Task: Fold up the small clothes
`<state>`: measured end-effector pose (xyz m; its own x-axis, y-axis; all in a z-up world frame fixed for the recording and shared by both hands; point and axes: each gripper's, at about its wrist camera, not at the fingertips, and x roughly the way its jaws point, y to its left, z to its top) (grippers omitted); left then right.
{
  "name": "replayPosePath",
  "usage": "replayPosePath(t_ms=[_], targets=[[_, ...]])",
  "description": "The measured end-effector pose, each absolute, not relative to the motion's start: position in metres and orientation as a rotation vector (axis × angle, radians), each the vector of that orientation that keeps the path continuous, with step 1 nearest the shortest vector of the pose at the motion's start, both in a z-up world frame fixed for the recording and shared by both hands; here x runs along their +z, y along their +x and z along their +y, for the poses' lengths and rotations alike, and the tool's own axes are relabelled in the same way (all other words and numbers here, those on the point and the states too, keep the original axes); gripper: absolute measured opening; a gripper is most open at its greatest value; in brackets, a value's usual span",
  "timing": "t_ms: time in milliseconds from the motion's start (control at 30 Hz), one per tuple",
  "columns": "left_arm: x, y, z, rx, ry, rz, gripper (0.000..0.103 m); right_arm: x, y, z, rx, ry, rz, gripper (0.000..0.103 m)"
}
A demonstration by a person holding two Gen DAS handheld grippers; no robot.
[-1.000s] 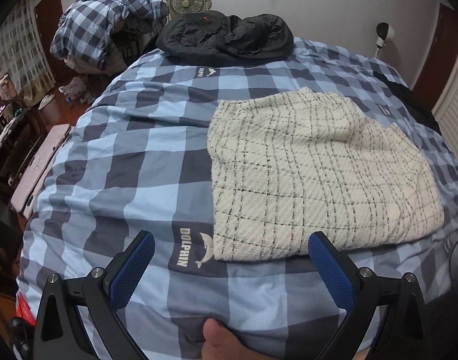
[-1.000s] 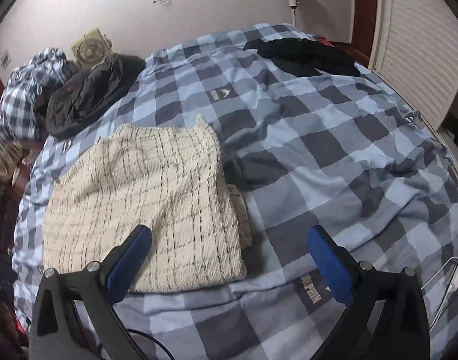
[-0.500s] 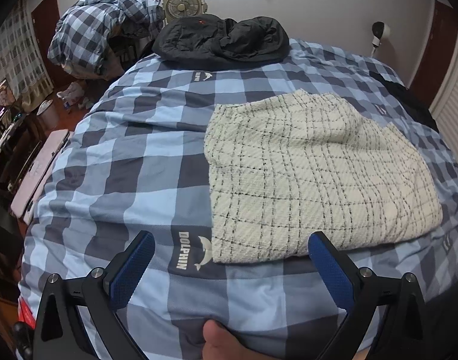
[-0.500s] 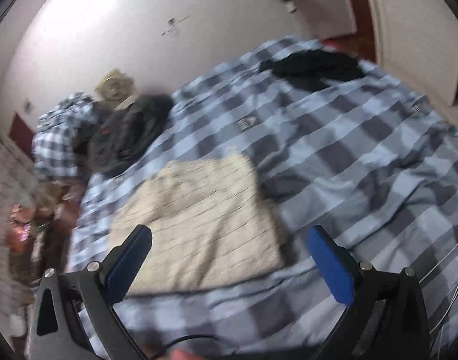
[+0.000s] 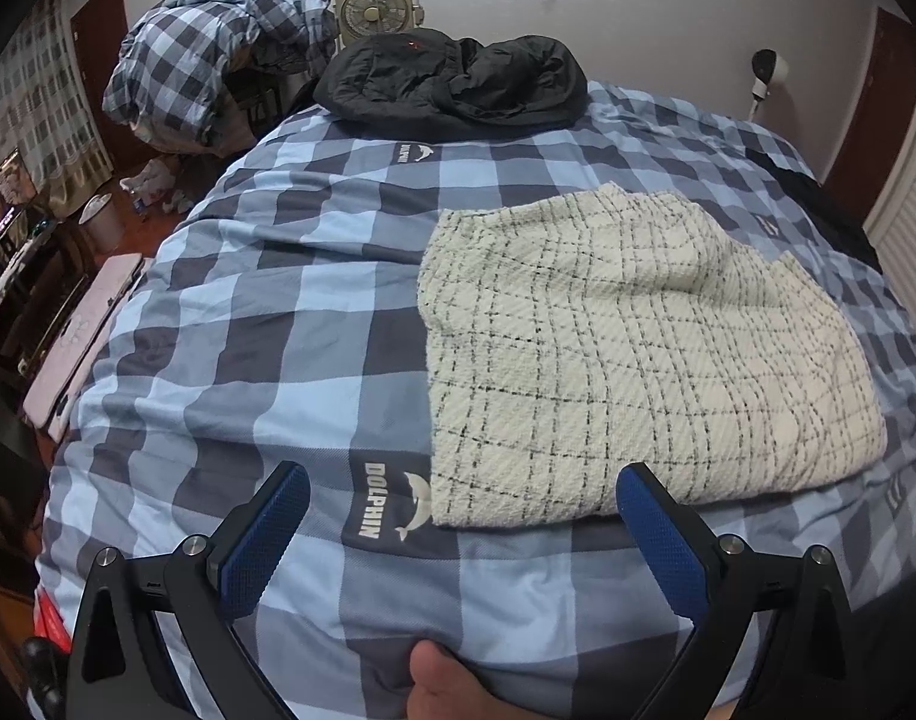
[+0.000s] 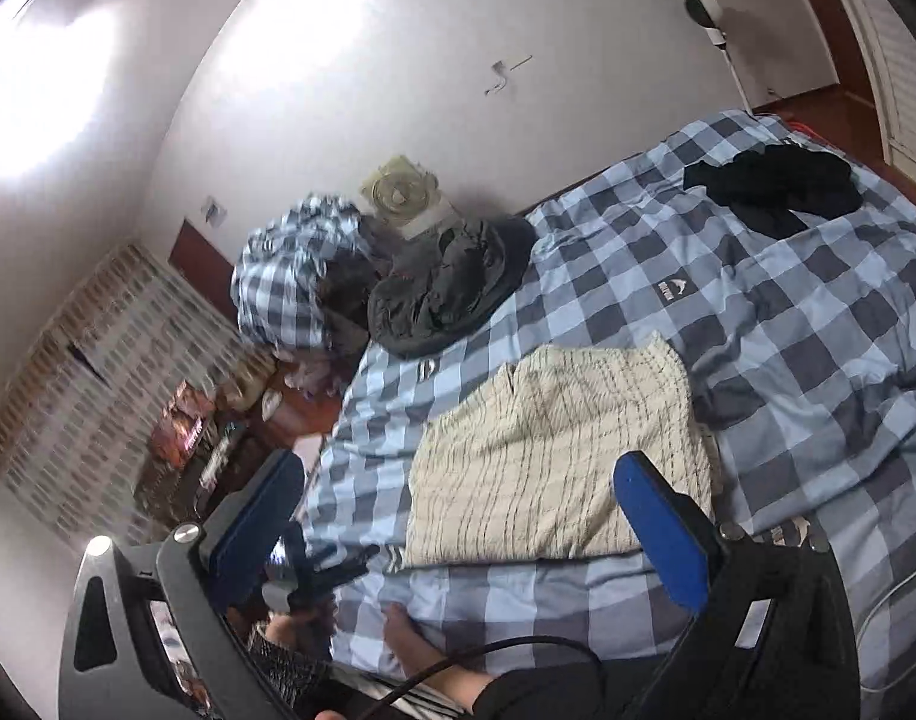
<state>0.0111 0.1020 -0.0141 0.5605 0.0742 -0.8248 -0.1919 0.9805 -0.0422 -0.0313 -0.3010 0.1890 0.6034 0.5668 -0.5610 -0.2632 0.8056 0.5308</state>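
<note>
A cream knit garment with a thin black check (image 5: 631, 354) lies folded and flat on the blue checked bedspread (image 5: 266, 324). My left gripper (image 5: 460, 531) hovers open just in front of the garment's near edge, nothing between its blue pads (image 5: 260, 534). In the right wrist view the same garment (image 6: 553, 450) sits mid-bed. My right gripper (image 6: 463, 525) is open, raised and tilted above the bed's near edge, holding nothing. The left gripper (image 6: 314, 570) and a hand show at the lower left of that view.
A black padded jacket (image 5: 452, 81) lies at the bed's far end. Checked bedding (image 5: 218, 54) is heaped by a fan (image 5: 371, 9) at the back left. Dark clothes (image 6: 775, 180) lie at the bed's far right. A pink board (image 5: 77, 348) leans left of the bed.
The right gripper has lifted and rolled, so its view now tilts and shows more wall. The left gripper has stayed almost still. The garment has not moved.
</note>
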Motion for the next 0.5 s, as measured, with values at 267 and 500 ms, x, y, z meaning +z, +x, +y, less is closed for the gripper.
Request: replayPosePath(t_ms=[267, 500], targets=[[-0.019, 0.012, 0.103, 0.170, -0.137, 0.984, 0.103, 0.160, -0.026, -0.256, 0.514, 0.308, 0.837, 0.101], [-0.023, 0.015, 0.105, 0.181, -0.132, 1.000, 0.103, 0.096, 0.008, -0.278, 0.212, 0.341, 0.953, 0.101]])
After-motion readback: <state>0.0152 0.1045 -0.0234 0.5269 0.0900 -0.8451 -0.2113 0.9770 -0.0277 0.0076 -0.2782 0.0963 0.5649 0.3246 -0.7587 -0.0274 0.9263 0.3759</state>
